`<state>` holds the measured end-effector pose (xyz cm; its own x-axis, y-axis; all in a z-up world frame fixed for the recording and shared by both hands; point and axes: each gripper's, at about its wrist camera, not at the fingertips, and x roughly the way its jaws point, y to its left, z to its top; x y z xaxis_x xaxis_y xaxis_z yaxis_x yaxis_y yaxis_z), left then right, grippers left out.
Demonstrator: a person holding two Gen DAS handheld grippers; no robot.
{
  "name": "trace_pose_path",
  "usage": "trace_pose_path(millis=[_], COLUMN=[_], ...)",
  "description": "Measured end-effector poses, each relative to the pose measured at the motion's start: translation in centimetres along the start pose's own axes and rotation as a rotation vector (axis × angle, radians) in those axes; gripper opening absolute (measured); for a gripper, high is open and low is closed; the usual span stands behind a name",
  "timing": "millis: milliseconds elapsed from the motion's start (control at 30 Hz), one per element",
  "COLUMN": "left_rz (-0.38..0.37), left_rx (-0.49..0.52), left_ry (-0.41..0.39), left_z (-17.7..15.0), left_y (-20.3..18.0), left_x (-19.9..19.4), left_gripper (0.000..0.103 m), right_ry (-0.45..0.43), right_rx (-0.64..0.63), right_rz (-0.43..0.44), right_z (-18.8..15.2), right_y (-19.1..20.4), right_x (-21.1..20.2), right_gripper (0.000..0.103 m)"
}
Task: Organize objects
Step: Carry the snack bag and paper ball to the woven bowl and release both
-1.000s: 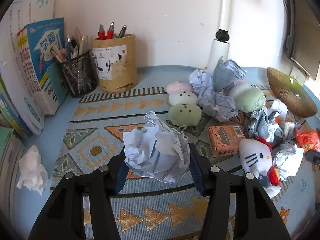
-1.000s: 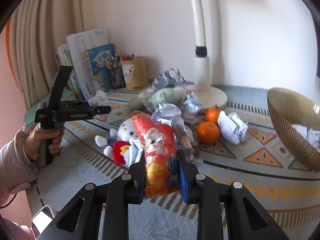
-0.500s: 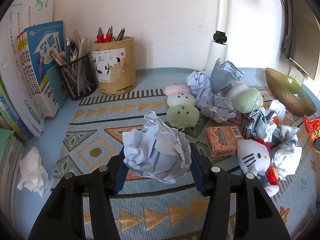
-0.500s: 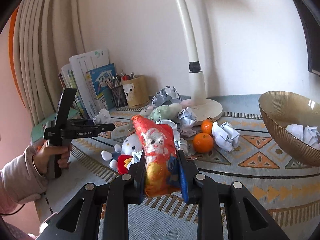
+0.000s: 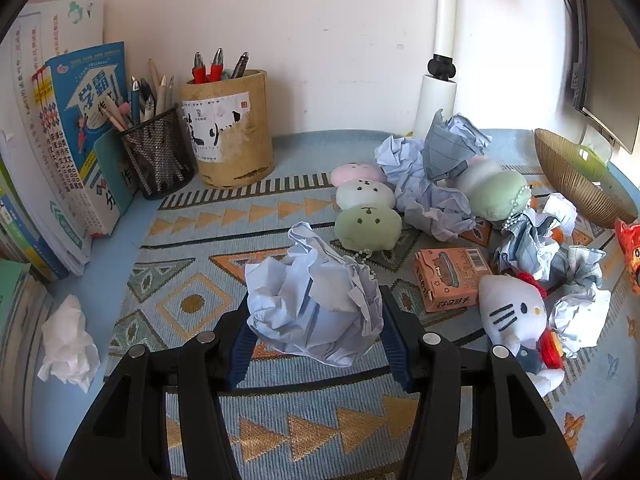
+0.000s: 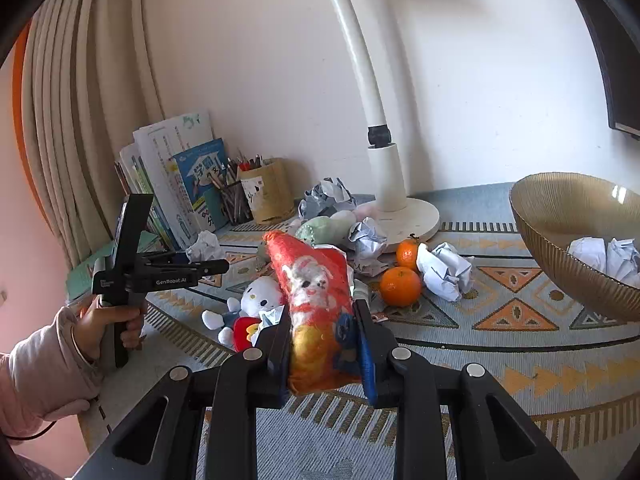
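Light: bright daylight, entering from the right of the left wrist frame
Glare: blown-out white along the right edge beside the bowl (image 5: 576,178)
Shadows: soft lamp (image 6: 370,80) shadow on the wall, upper right of the right wrist frame
Distortion: strong fisheye bending, black corners in both frames
Focus: sharp at centre, softer toward the rims

Bare patterned mat (image 5: 224,240) lies open left of the toys (image 5: 366,222); crumpled paper (image 5: 432,196) crowds the right.

I see two round oranges (image 6: 400,285) lying between the white lamp base (image 6: 404,222) and the ribbed brown bowl (image 6: 560,240) holding crumpled white papers (image 6: 604,254).
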<state>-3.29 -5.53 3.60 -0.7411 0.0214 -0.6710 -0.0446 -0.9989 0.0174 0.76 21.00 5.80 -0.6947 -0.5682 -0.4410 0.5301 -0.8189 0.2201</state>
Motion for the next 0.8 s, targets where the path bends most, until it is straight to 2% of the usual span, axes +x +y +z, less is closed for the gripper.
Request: trace_pose_path(millis=[200,333,400,467,600,700,800], left_rz=[0.015,0.039,0.038,0.059,-0.024,-0.070,-0.166], left_rx=[0.003,0.011,0.035,0.061,0.044,0.097,0.131], left_ry=[0.000,-0.017,-0.040,-0.048,-0.099,-0.132,-0.146], left_z=[0.0,-0.1,0.0,0.8,5.2,9.2,12.9], left_y=[-0.1,-0.2,-0.6,-1.5,-4.0,-8.0,-13.2], left_x=[0.0,-0.4,-0.8,-1.3,-2.8,-3.1,-2.5], left_gripper=[0.052,0.052,0.052,0.052,0.052,0.052,0.052], right_ry=[-0.008,-0.005,0.017,0.024,-0.026,-0.075,-0.095], right_rx=[0.018,0.045,0.091,0.173,0.187,0.209,0.218], right_rz=[0.005,-0.022,-0.040,0.001,-0.016,-0.043,-0.119], right_z=[0.0,0.1,0.2,0.5,3.5,7.0,10.2], right_y=[-0.3,-0.9,-1.6,-3.0,-4.8,-7.4,-10.7], right_x=[-0.2,-0.1,0.2,0.2,-1.6,-3.7,-5.4], right_gripper=[0.026,0.026,0.026,0.026,0.026,0.026,0.026])
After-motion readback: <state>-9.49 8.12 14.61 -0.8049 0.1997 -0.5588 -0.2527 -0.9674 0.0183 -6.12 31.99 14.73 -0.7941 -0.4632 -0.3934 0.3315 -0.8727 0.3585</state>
